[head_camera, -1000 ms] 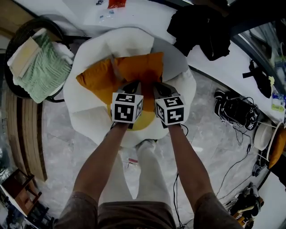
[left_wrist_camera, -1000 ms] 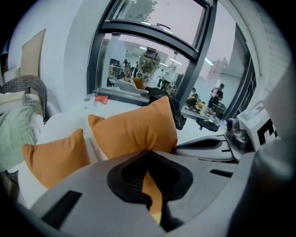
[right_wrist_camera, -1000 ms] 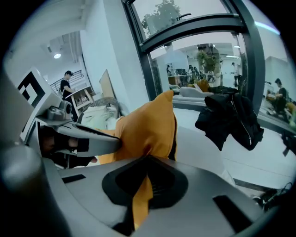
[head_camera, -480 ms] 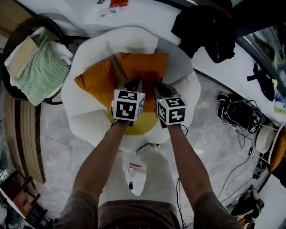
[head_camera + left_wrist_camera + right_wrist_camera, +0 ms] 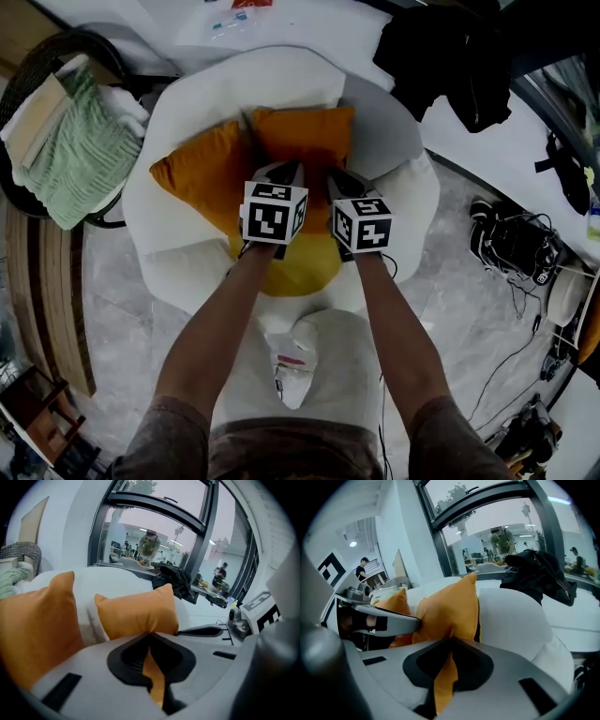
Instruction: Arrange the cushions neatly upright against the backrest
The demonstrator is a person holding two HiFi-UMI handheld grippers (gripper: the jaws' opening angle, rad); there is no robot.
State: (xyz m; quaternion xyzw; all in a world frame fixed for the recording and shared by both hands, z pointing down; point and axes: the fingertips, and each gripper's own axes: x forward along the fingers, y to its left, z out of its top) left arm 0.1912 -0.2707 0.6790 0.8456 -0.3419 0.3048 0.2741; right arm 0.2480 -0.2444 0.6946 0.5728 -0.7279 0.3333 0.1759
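Note:
A white round armchair (image 5: 384,141) holds two orange cushions on its yellow seat (image 5: 295,267). One orange cushion (image 5: 202,173) leans at the left. The other orange cushion (image 5: 305,141) (image 5: 136,613) (image 5: 450,606) stands upright against the white backrest (image 5: 272,84). My left gripper (image 5: 281,173) (image 5: 150,634) is shut on this cushion's lower edge; its jaws have just been opening slightly, with orange fabric still pinched between them. Right beside it, my right gripper (image 5: 337,178) (image 5: 450,641) is shut on the same edge, and fabric shows in its jaw gap.
A dark basket (image 5: 28,70) with a green blanket (image 5: 70,131) stands left of the chair. Black clothing (image 5: 450,56) lies on a white table behind it. Bags and cables (image 5: 511,239) litter the floor at the right. A wooden bench (image 5: 56,300) runs along the left.
Both grippers have sunk toward the seat with the upright cushion in them, and it now sits lower against the backrest. The left cushion has not moved.

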